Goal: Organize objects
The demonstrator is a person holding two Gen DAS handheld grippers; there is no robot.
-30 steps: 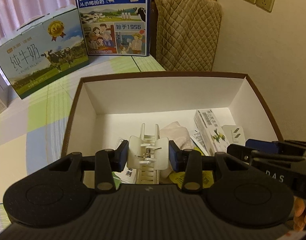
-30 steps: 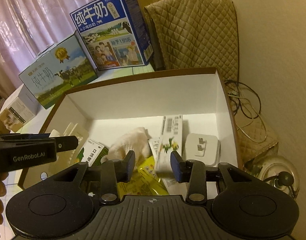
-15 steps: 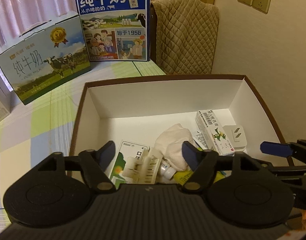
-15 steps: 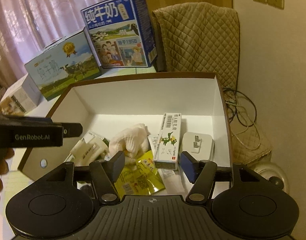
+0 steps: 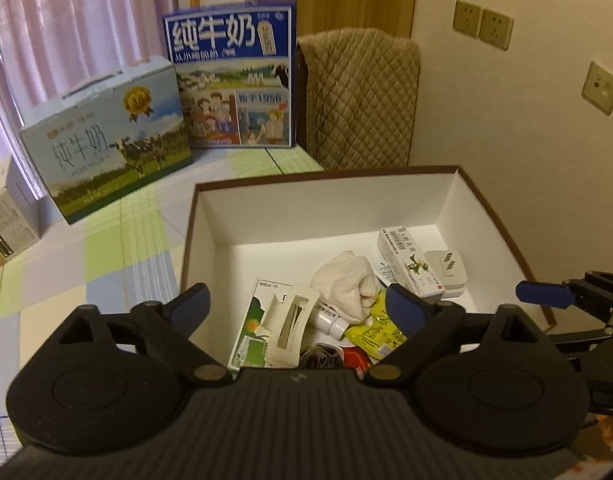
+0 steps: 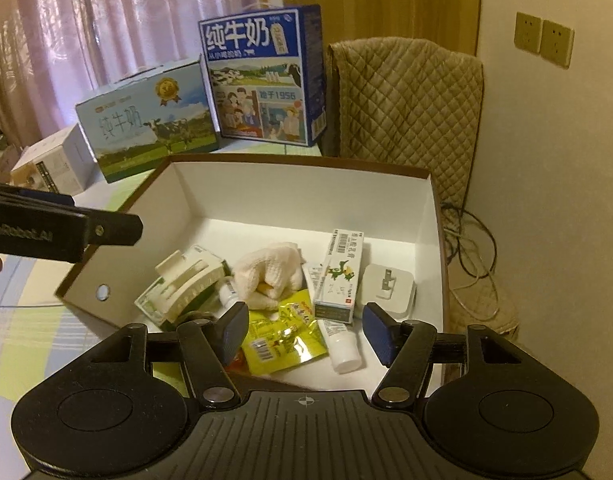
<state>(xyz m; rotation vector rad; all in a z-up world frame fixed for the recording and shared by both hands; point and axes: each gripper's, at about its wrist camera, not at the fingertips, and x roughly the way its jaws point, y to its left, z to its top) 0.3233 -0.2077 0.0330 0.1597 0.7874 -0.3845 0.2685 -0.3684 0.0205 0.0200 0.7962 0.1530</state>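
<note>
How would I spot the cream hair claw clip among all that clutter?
Start at the brown-rimmed white cardboard box on the checked tablecloth and look to its near left corner. There the cream plastic hair claw clip lies on a green and white packet, left of the bunched white cloth. Only it has long comb-like teeth.

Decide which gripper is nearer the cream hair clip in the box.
Left. The left gripper hangs open right above the hair clip; the right gripper is open over the yellow sachet, farther right.

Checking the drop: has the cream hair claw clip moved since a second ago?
Yes. It was clamped upright between the left gripper's fingers; now it lies flat in the box, on the green-and-white packet, left of the white cloth.
</note>
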